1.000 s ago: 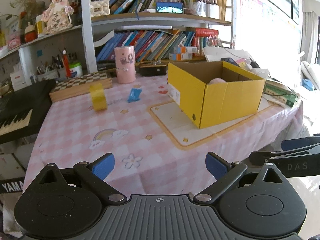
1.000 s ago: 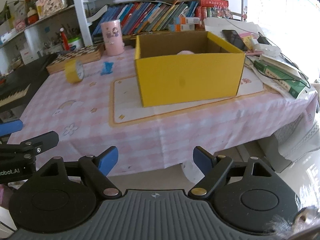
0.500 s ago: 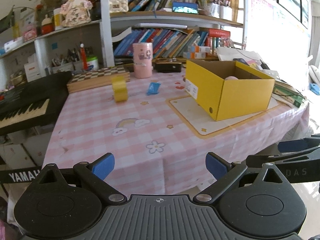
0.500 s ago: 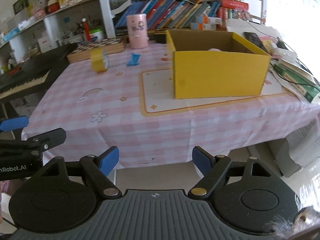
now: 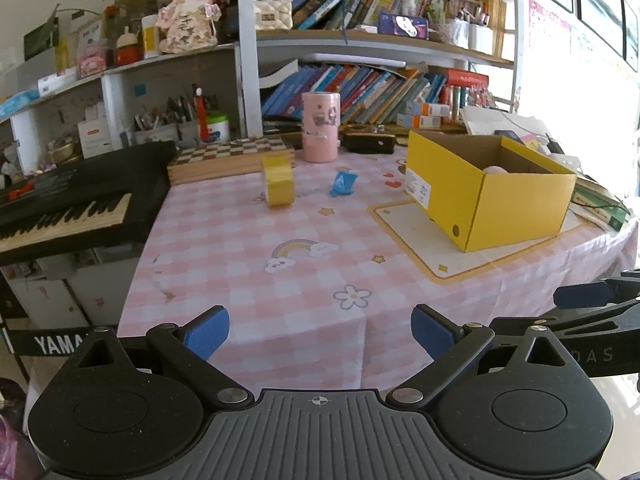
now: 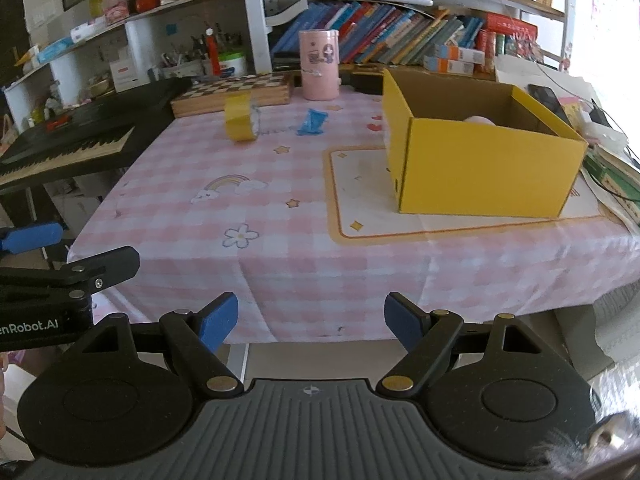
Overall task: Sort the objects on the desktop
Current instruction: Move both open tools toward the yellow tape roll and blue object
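Both tongs, left [image 5: 320, 330] and right [image 6: 311, 322], open and empty off the desk [image 5: 248, 264] edge; upright tape roll [image 5: 277, 181] likely rolls away if nudged off-centre.

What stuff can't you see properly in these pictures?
- Pink thing in the yellow box: both views show only its top; the box walls hide the rest.
- Blue packet: too small in both views to tell what it is.
- Label on the box: left view, print too small to read.
- Keyboard: cut off by the left edge in both views.
- Window side: glare washes it out.
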Available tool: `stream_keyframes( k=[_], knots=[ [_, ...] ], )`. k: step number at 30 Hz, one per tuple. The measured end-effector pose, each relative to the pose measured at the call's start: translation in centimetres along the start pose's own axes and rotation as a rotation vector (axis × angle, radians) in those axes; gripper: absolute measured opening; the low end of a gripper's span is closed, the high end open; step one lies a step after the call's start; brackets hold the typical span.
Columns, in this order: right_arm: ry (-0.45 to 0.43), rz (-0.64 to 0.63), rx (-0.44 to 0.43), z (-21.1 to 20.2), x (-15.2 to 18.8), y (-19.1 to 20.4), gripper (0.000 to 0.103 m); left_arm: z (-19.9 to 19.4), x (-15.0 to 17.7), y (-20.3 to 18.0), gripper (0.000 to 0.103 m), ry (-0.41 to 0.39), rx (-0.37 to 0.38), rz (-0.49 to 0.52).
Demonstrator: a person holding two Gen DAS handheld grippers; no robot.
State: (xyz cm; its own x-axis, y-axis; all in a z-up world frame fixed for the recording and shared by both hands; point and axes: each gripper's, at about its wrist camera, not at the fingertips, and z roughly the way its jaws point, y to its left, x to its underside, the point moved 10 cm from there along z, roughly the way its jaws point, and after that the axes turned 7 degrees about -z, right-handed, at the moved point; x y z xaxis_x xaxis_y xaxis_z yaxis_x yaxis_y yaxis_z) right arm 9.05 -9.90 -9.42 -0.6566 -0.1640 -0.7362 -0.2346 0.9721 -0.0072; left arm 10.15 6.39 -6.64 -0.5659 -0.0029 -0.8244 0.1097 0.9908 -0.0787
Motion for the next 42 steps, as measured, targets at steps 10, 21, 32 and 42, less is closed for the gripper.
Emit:
stream_keyframes(
  k=[10,21,32,42],
  knots=[
    [-0.010,-0.039,-0.027,0.7,-1.0,2.2,0.080,-0.3,-0.5,2.8,0.099,-0.025,-0.041,-0.042],
    [-0.044,-0.090,-0.054,1.5,-3.1,4.2,0.078,-0.4,-1.5,4.7,0.099,-0.062,-0.074,-0.059],
    [-0.059,-0.109,-0.068,3.0,-4.8,4.5,0.078,1.0,-2.8,5.6,0.099,-0.074,-0.094,-0.067],
    [-0.040,-0.109,-0.071,6.4,-7.1,3.2,0.072,4.4,-4.7,5.5,0.099,-0.060,-0.110,-0.077]
  ],
)
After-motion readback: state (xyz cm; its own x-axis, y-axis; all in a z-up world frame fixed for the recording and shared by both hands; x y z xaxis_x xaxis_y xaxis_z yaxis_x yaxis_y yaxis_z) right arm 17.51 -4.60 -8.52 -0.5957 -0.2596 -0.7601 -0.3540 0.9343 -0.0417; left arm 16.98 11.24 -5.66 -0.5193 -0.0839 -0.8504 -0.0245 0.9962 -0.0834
